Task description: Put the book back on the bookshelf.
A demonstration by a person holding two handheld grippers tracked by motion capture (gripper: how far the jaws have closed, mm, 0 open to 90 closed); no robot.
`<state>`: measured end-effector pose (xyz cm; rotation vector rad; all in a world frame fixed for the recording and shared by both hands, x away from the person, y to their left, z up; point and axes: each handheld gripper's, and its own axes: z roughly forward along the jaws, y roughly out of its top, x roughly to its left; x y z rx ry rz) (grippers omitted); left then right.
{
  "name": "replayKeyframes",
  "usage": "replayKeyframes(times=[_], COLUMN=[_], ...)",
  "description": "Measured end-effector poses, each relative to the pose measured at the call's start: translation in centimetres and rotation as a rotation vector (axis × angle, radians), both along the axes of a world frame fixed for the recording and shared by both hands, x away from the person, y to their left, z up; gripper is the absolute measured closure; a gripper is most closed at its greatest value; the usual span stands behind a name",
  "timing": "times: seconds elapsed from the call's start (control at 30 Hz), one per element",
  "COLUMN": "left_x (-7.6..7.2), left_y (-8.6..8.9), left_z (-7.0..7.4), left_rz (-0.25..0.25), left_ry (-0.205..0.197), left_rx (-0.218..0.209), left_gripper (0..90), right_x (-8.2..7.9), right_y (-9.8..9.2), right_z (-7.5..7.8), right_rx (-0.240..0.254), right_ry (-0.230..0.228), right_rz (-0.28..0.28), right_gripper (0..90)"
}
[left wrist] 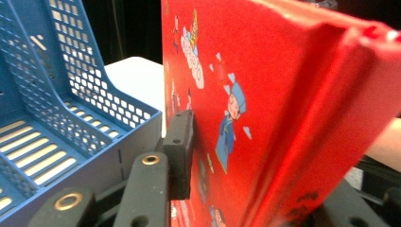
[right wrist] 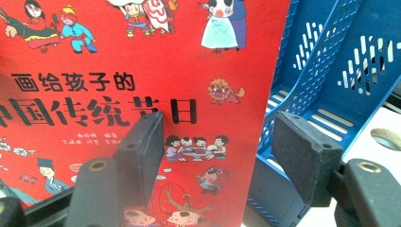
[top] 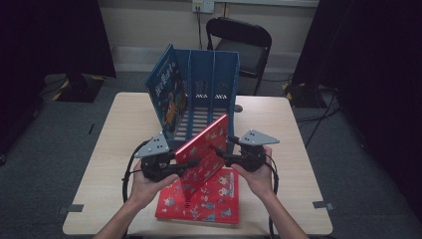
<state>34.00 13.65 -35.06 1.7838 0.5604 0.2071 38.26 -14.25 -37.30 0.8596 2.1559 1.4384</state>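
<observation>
Dim room, dark drapes both sides, grey carpet; pale wood table (top: 119, 144) in the middle, black folding chair (top: 244, 47) behind it by the wall.

Left to right on the table: left gripper (top: 188, 164) in the person's left hand (top: 144, 181), jaws pointing right toward the upright red book (top: 204, 157); in the left gripper view one pad lies flat against the book's cover, the other jaw sits at the far side of the spine edge, contact there not visible; can't tell if it's clamped or just loose around it.

Upright red book stands on its lower edge, tilted, long axis running from near-left up to far-right, top corner aimed at the blue file rack (top: 211, 84); front cover with the black title faces the right gripper view. Its foot sits on a second red book (top: 209, 199) lying flat at the near edge of the table.

Blue file rack is just behind, slots open toward the person; a blue book (top: 166, 92) leans in its leftmost slot, tilted left.

Right gripper (top: 219, 152) in the right hand (top: 256, 177), jaws pointing left; in its own view the jaws straddle the book's edge with a clear gap at one pad; not pressing, so open.
</observation>
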Motion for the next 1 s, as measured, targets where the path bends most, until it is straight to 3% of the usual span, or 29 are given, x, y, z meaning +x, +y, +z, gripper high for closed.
replayKeyframes(times=[0.13,0.23,0.4,0.63,1.0], left_x=[-0.1,-0.4,-0.7,-1.3,-2.1], left_y=[-0.1,-0.2,-0.3,-1.3,-1.9], left_z=[0.4,0.8,1.2,1.6,2.6], left_rz=[-0.008,-0.012,-0.035,-0.083,-0.101], left_ry=[0.013,-0.001,0.002,-0.014,-0.008], left_rx=[-0.024,-0.026,-0.047,-0.037,-0.038], left_gripper=[56.9,52.4,53.7,51.8,44.4], right_x=[-0.1,-0.3,-0.6,-1.7,-1.8], right_y=[-0.2,0.1,0.2,-0.7,-1.3], right_z=[0.0,0.0,0.1,0.7,0.5], right_rx=[0.008,0.01,0.017,0.027,0.033], right_ry=[0.004,0.004,0.001,-0.012,-0.015], right_rz=[0.005,0.026,0.043,0.054,0.076], right_gripper=[33.1,29.8,21.0,16.0,13.5])
